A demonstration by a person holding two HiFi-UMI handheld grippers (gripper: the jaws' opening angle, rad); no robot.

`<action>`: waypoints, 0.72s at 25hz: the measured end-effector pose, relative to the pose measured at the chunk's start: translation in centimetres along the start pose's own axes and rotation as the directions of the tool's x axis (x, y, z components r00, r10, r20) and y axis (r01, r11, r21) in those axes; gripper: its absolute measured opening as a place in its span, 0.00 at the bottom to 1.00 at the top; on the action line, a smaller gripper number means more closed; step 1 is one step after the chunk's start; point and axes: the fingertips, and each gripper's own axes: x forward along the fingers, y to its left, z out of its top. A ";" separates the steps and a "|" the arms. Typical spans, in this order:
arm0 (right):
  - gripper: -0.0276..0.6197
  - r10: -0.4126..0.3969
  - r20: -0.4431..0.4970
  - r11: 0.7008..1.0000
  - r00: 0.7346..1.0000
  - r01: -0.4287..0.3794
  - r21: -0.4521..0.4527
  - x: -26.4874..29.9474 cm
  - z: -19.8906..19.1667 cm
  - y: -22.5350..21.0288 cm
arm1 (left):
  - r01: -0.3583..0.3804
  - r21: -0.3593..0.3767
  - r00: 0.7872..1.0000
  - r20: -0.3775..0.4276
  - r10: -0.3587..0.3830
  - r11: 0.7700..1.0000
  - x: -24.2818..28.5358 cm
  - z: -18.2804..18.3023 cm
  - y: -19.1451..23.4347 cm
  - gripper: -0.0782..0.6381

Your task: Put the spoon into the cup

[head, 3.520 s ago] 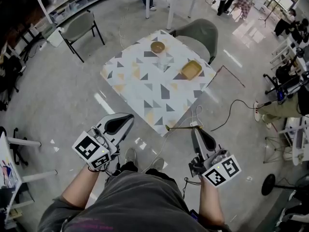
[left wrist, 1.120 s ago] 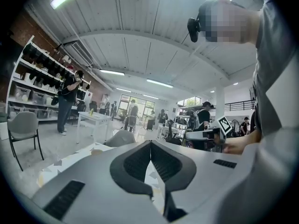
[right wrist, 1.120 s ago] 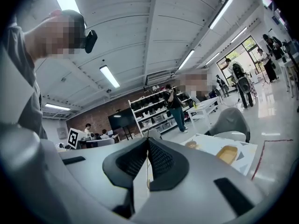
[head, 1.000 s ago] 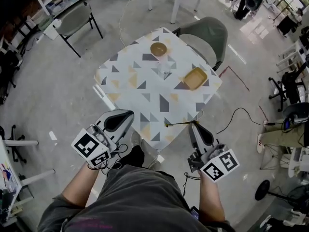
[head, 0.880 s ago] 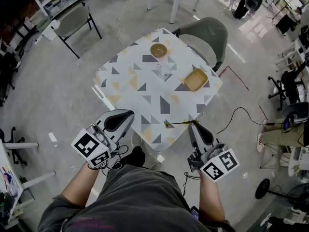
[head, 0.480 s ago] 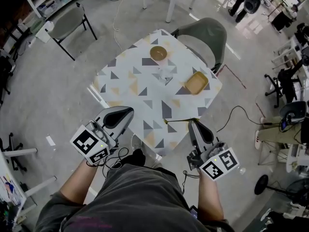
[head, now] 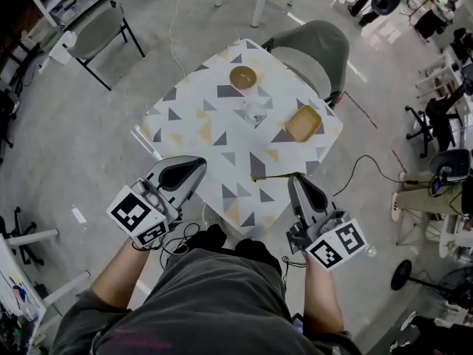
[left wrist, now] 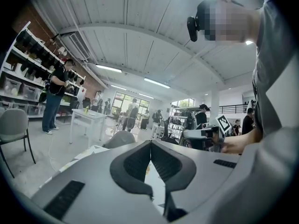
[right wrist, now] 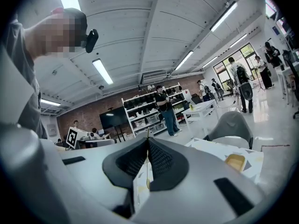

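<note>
A thin golden spoon (head: 275, 176) lies crosswise in my right gripper (head: 294, 178), which is shut on its handle; the bowl end points left over the near edge of the patterned table (head: 194, 117). In the right gripper view the spoon (right wrist: 148, 171) shows as a thin line pinched between the closed jaws of the right gripper (right wrist: 148, 138). A clear cup (head: 256, 110) stands near the table's middle, far from both grippers. My left gripper (head: 200, 163) hovers by the table's near left corner, shut and empty. The left gripper view shows the left gripper (left wrist: 151, 142) with its jaws together.
A round brown bowl (head: 242, 77) sits at the table's far side and a square yellow dish (head: 303, 123) at its right. A grey chair (head: 310, 46) stands behind the table, another chair (head: 96, 35) at far left. A cable (head: 355, 170) trails on the floor.
The table has come nearer in the head view; both grippers now reach its near edge. The spoon stays held in the right gripper. The left gripper stays shut.
</note>
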 end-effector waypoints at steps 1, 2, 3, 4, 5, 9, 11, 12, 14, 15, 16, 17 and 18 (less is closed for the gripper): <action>0.08 0.001 0.000 1.000 1.000 -0.001 -0.001 0.2 0.1 -0.2 | 0.001 0.000 1.000 -0.002 -0.001 1.000 0.2 0.0 0.1 0.13; 0.08 0.002 0.000 1.000 1.000 -0.002 -0.001 0.4 0.1 -0.4 | 0.002 0.000 1.000 -0.004 -0.002 1.000 0.5 -0.1 0.2 0.13; 0.08 0.005 0.000 1.000 1.000 -0.005 0.000 0.6 0.2 -0.6 | 0.002 0.001 1.000 -0.006 -0.002 1.000 0.7 -0.1 0.3 0.13; 0.08 0.007 0.000 1.000 1.000 -0.007 0.001 0.8 0.2 -0.9 | 0.002 0.001 1.000 -0.007 -0.002 1.000 1.0 -0.1 0.4 0.13; 0.08 0.009 -0.001 1.000 1.000 -0.009 0.002 0.9 0.1 -1.2 | 0.001 0.000 1.000 -0.009 -0.001 1.000 1.3 -0.2 0.4 0.13; 0.08 0.027 -0.008 1.000 1.000 -0.027 0.008 1.8 0.1 -2.6 | -0.012 -0.001 1.000 -0.015 0.012 1.000 2.6 -0.4 0.7 0.13; 0.08 0.036 -0.014 0.999 0.999 -0.036 0.010 2.2 -0.1 -3.5 | -0.025 -0.002 1.000 -0.017 0.025 1.000 3.3 -0.6 0.9 0.13; 0.08 0.042 -0.018 0.999 0.999 -0.042 0.011 2.4 -0.1 -4.1 | -0.034 -0.005 0.999 -0.018 0.034 0.999 3.7 -0.8 1.0 0.13; 0.08 0.057 -0.026 0.998 0.998 -0.057 0.013 2.8 -0.2 -5.2 | -0.055 -0.012 0.998 -0.019 0.054 0.998 4.5 -1.2 1.0 0.13; 0.08 0.066 -0.030 0.998 0.997 -0.065 0.013 3.1 -0.1 -5.8 | -0.065 -0.016 0.998 -0.021 0.064 0.998 5.0 -1.3 1.0 0.13; 0.08 0.074 -0.033 0.997 0.997 -0.074 0.012 3.4 0.0 -6.3 | -0.075 -0.018 0.997 -0.023 0.074 0.997 5.4 -1.5 1.1 0.13; 0.08 0.083 -0.035 0.997 0.996 -0.083 0.011 3.7 0.1 -6.9 | -0.085 -0.021 0.996 -0.025 0.084 0.996 5.9 -1.6 1.1 0.13; 0.08 0.092 -0.039 0.996 0.995 -0.091 0.009 4.1 0.3 -7.4 | -0.096 -0.024 0.995 -0.027 0.095 0.995 6.3 -1.7 1.3 0.13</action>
